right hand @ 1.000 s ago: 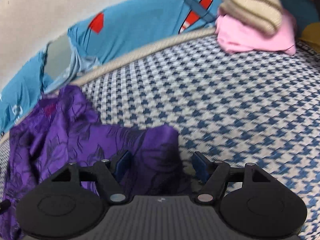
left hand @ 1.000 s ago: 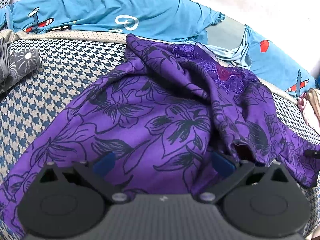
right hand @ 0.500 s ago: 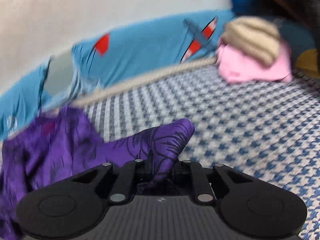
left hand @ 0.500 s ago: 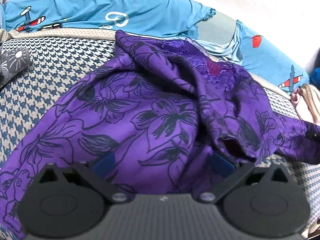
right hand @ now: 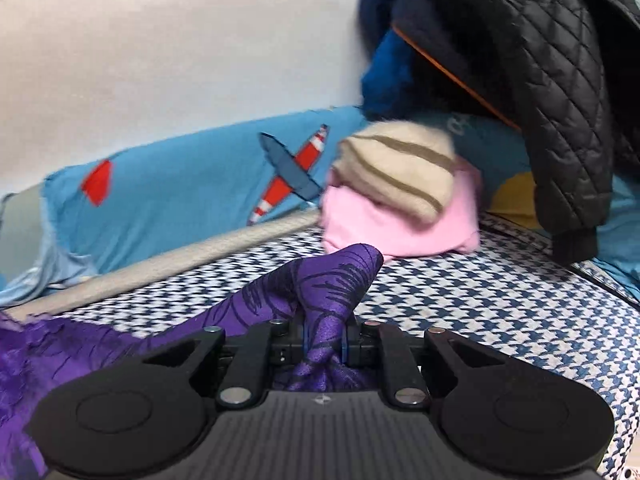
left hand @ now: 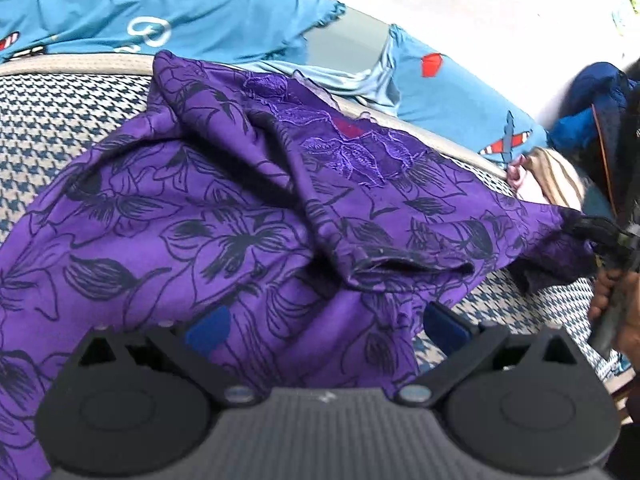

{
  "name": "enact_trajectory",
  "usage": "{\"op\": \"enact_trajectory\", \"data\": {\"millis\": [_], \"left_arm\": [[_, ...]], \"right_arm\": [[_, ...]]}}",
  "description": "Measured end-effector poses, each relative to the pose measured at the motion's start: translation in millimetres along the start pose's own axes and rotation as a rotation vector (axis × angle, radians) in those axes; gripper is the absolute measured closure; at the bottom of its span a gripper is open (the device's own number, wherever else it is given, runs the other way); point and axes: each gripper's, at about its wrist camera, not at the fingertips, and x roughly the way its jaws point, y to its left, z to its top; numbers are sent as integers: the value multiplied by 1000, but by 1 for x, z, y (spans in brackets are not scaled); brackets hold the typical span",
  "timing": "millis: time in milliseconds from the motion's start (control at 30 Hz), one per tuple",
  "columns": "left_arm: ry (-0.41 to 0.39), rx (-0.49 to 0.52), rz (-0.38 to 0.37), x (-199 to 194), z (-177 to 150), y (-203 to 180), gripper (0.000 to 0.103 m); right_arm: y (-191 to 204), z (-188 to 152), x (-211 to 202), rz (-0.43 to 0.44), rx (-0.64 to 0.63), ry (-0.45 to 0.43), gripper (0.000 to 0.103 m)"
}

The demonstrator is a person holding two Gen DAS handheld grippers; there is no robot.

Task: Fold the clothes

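The purple satin-like garment with a black flower print and a lace-trimmed neck [left hand: 248, 216] looks thin, light and limp, probably slippery: it bunches into soft ridges and would likely slide through a loose pinch. A hem, corner or seam is the safest place to take it, since a pinch in the middle of the cloth would only gather a lump.

It lies crumpled on the blue-and-white houndstooth bed cover [left hand: 52, 120], spread from the near left towards the far right, its lace neck at the far side by the blue aeroplane-print sheet [left hand: 192, 12].

The right gripper [right hand: 324, 344] has its jaws pressed together on a twisted corner of the garment [right hand: 332, 280], which sticks up beyond the fingertips and is lifted off the cover; in the left wrist view that same end is drawn out taut to the far right.

The left gripper [left hand: 326, 322] stands with its jaws wide apart, the near edge of the garment lying between and under the blue pads [left hand: 208, 330], nothing pinched.

Far right sit a folded cream striped knit [right hand: 396, 172] on a pink folded cloth [right hand: 400, 220], under a hanging black quilted jacket [right hand: 552, 80]
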Motion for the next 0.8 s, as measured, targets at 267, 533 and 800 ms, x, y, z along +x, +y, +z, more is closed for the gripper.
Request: {"op": "enact_trajectory", "data": {"millis": [267,533,800], "left_arm": [[-6,-13,21,-1,2,8,0],[-45,-47,110,-10,5,27,0],[-71,-63,160,-15,5,39,0]], "right_arm": [[14,-4,14,-52,-25,64,74],[28,-3,-18,33,-67,-6,68],[50,-8,-42,90,-146,-50,58]]}}
